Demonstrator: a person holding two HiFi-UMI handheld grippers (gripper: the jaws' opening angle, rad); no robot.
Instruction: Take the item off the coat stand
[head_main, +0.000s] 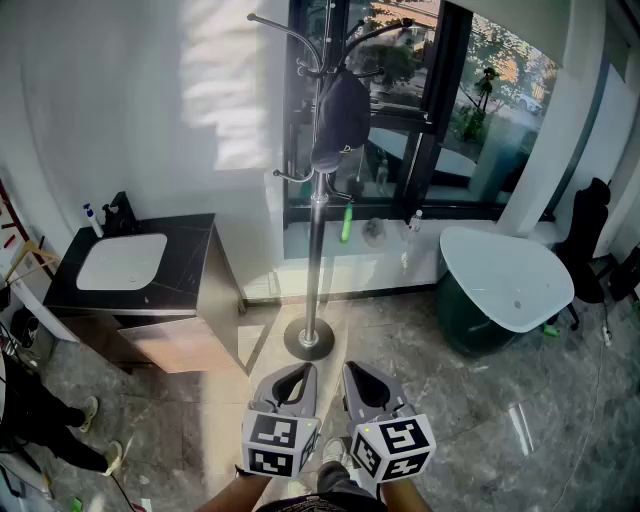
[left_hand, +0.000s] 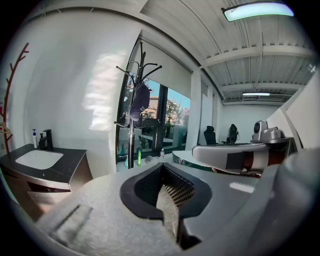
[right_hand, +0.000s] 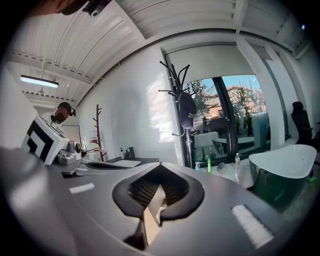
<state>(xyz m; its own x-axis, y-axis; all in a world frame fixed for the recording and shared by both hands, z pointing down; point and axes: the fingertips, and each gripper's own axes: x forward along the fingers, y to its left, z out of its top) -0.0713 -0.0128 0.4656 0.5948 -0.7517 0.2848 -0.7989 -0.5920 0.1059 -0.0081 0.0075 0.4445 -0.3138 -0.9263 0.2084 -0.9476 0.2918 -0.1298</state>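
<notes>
A dark cap (head_main: 340, 112) hangs from a hook near the top of the metal coat stand (head_main: 318, 250), whose round base (head_main: 308, 340) rests on the floor in front of the window. In the head view my left gripper (head_main: 300, 372) and right gripper (head_main: 355, 370) sit side by side low down, just short of the base and far below the cap. Both are shut with nothing between their fingers. The left gripper view shows the cap (left_hand: 140, 102) on the stand (left_hand: 131, 145) well ahead of the left gripper (left_hand: 162, 165). The right gripper view shows the cap (right_hand: 187, 112) beyond the right gripper (right_hand: 159, 170).
A dark vanity with a white sink (head_main: 120, 262) stands left of the stand. A white tub on a dark green base (head_main: 505, 278) is to the right, with a black chair (head_main: 590, 232) behind it. Bottles, one of them green (head_main: 346, 220), line the window sill. A person's legs (head_main: 45, 425) show at the far left.
</notes>
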